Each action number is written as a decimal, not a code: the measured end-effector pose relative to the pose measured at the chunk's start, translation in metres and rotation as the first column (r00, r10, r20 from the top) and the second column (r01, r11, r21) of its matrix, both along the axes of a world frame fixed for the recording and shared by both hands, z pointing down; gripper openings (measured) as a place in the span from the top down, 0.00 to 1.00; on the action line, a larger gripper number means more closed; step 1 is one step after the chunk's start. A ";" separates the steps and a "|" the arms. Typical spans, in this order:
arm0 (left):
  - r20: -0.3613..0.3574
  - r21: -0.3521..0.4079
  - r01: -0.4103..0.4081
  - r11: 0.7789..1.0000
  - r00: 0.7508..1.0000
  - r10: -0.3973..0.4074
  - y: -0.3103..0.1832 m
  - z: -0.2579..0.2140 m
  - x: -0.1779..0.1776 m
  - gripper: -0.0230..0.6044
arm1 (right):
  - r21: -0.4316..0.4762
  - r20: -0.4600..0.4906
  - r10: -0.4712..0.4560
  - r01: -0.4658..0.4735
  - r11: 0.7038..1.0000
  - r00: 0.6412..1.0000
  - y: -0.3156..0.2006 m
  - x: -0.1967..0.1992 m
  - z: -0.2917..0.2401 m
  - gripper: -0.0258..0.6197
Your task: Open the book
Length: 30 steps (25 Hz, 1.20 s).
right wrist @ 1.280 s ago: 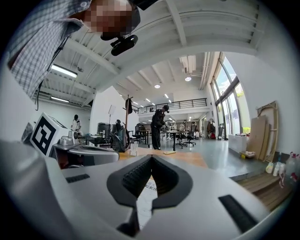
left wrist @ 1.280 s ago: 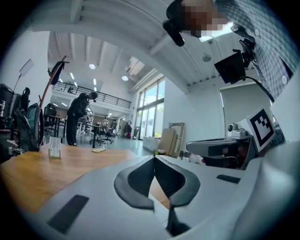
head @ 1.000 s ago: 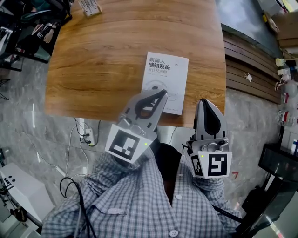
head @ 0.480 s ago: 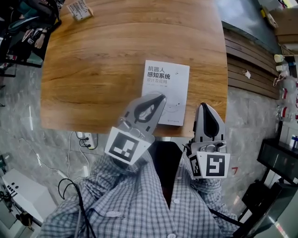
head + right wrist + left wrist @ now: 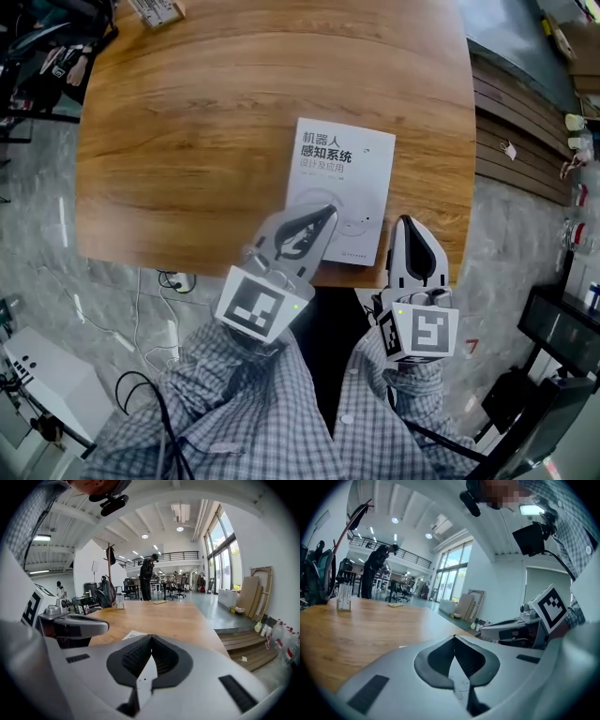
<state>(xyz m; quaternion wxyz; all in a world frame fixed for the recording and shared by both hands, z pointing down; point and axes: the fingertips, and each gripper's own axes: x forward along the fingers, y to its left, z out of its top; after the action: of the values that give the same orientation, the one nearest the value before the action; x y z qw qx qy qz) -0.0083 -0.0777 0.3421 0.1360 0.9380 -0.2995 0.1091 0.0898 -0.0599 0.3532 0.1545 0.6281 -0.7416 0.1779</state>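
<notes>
Here the book (image 5: pixel 342 192) is lying closed, cover up, by the near edge of the table (image 5: pixel 206 122), towards its near right corner. The left gripper (image 5: pixel 326 212) is hovering over the near left part of the cover, jaws pressed together with nothing between them. Whether its tip is touching the cover is hard to tell from the head view. The right gripper (image 5: pixel 410 223) is hanging just beside the book's near right corner, over the table's near edge, and its jaws are likewise closed on nothing.

The step in hand is probably the approach, as no page or cover is lifted yet. The title is reading left to right, so the spine is likely lying on the left and the free edge on the right. The next move probably calls for the right gripper to part its jaws or slip its tip under that edge. The left gripper would meanwhile be steadying the book near the spine.
</notes>
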 end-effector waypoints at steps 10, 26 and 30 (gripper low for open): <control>0.062 -0.097 0.047 0.994 0.997 -0.041 0.006 0.064 0.009 0.96 | -0.225 -0.035 -0.052 0.043 0.973 0.998 0.003 0.008 0.081 0.93; 0.159 -0.072 0.048 0.996 0.987 -0.036 0.010 0.094 0.020 0.96 | -0.385 0.122 -0.140 0.177 0.906 0.983 0.002 0.010 0.128 0.81; 0.159 -0.073 0.050 0.996 0.987 -0.037 0.010 0.094 0.021 0.96 | -0.422 0.206 -0.137 0.214 0.881 0.969 0.002 0.006 0.134 0.81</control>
<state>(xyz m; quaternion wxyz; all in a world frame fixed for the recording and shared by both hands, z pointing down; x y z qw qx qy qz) 0.0127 -0.0678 0.4365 0.1503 0.9138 -0.3253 0.1911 0.0957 -0.0580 0.4877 0.2442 0.4893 -0.7465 0.3792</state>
